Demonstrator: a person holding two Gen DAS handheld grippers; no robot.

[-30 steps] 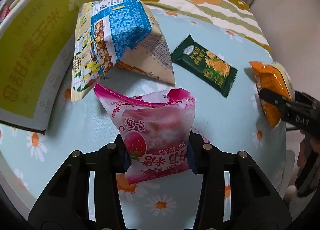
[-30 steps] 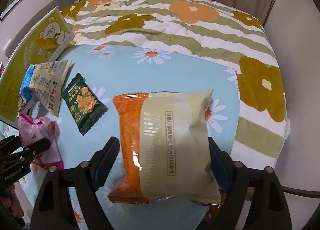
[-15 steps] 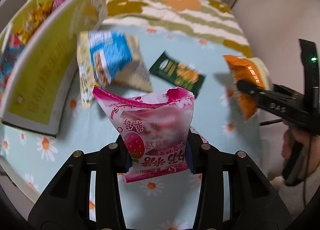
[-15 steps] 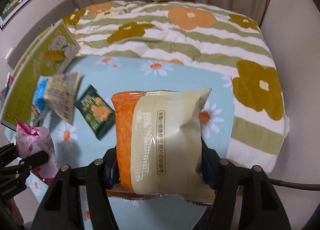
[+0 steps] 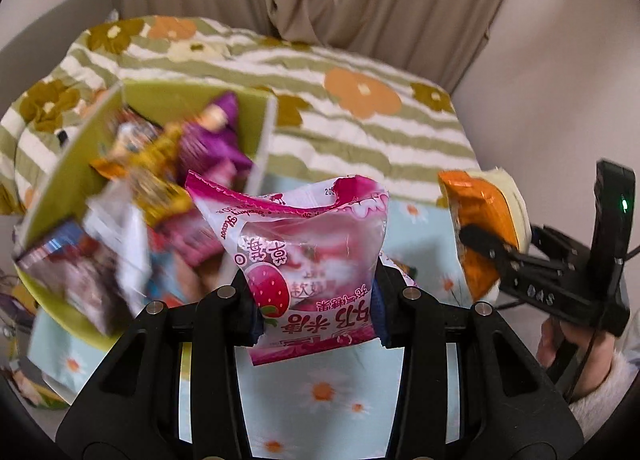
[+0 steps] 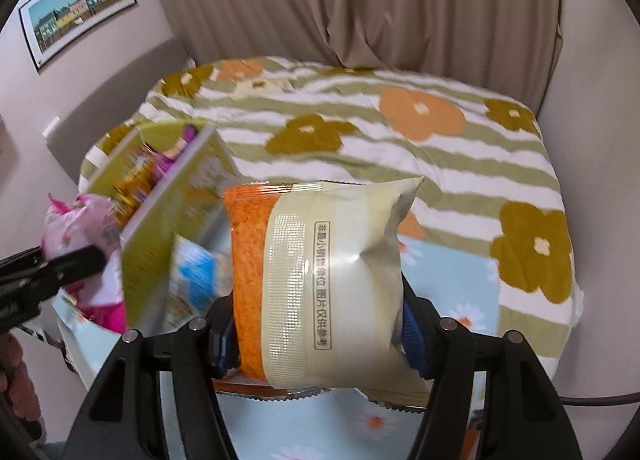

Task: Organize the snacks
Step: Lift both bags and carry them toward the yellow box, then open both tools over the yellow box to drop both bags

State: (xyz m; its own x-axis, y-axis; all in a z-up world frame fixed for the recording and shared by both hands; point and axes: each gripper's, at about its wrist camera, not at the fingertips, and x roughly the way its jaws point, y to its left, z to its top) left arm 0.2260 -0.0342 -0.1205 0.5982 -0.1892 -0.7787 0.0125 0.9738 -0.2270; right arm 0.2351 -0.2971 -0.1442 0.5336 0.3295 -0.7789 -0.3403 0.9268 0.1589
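Observation:
My left gripper is shut on a pink strawberry snack bag and holds it in the air beside a yellow-green cardboard box that holds several snack packets. My right gripper is shut on an orange and cream snack bag, also lifted above the table. The right gripper and its orange bag show at the right of the left wrist view. The left gripper with the pink bag shows at the left of the right wrist view, next to the box.
A blue and white snack bag lies by the box's near side. The table has a light blue daisy cloth. Behind it is a bed with a green-striped flower quilt, curtains and a framed picture.
Both grippers have risen with their bags and tilted up. The left one has swung towards the box, whose open top now shows. The green packet has left both views.

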